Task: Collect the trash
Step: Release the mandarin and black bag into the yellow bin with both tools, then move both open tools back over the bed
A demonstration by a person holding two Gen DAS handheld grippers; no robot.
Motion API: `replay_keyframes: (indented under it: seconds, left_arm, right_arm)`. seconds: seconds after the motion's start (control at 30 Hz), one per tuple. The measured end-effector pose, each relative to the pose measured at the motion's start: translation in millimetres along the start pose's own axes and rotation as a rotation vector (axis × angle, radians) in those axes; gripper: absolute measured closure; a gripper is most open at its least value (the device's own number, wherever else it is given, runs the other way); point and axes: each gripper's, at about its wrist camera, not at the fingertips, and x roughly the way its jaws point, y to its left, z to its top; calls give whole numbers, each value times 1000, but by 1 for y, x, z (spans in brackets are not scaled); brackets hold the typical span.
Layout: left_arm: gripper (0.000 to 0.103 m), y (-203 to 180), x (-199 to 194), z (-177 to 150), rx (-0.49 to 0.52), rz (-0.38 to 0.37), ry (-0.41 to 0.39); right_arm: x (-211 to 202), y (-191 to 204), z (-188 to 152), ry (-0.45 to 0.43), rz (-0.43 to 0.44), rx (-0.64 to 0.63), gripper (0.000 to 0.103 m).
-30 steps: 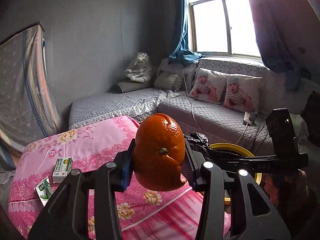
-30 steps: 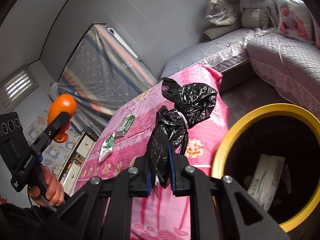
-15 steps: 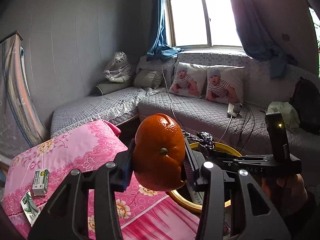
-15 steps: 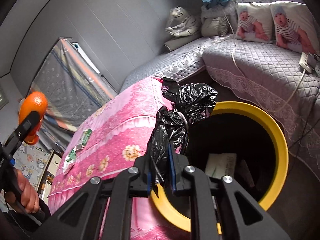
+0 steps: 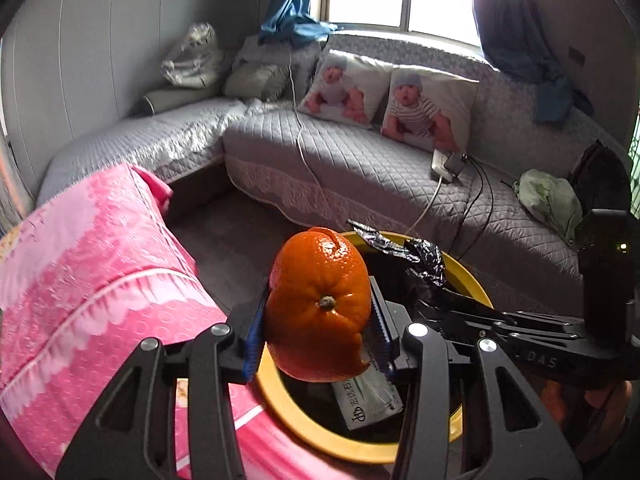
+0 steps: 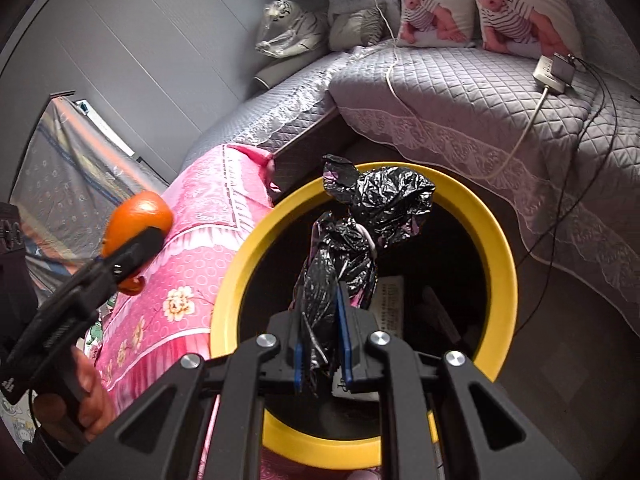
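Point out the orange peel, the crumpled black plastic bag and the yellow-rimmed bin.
Orange peel (image 5: 320,304): left wrist view, on its outer skin near the stem.
Crumpled black plastic bag (image 6: 384,204): right wrist view, on its upper bulge.
Yellow-rimmed bin (image 6: 500,256): right wrist view, on the right rim.

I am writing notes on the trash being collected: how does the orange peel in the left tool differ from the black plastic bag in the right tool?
The orange peel is bright, rounded and stiff; the black plastic bag is dark, crumpled and limp. The peel spreads the left tool wide; the bag is pinched thin in the right tool. The bag hangs over the yellow bin opening; the peel is near its rim. Both are gripped.
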Motion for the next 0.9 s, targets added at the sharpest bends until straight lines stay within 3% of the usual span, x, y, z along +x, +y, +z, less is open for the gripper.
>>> replay_keyframes:
  seconds: [0.07, 0.13, 0.2, 0.3, 0.43, 0.6, 0.77, 0.9]
  left_arm:
    - [55, 4, 9, -5, -29, -11, 23]
    - [43, 13, 7, -11, -57, 0, 14]
    - [22, 18, 0, -12, -70, 28, -15]
    - [9, 33, -21, -13, -127, 73, -89]
    - [9, 66, -54, -16, -233, 129, -148]
    - [8, 119, -119, -35, -310, 280, -266]
    - [8, 184, -187, -71, -385, 461, -308]
    - [8, 231, -227, -109, -441, 609, -270]
  right_arm:
    - [1, -3, 0, 6, -8, 4, 88]
    - [0, -4, 0, -1, -45, 4, 76]
    - [-2, -5, -1, -24, -86, 6, 56]
    - [-8, -7, -1, -61, -126, 17, 51]
    - [-14, -1, 2, -83, -122, 13, 38]
    - [-10, 46, 6, -54, -13, -123, 25]
    - [9, 133, 0, 38, 175, -313, 21]
    - [37, 214, -14, 164, 289, -459, 21]
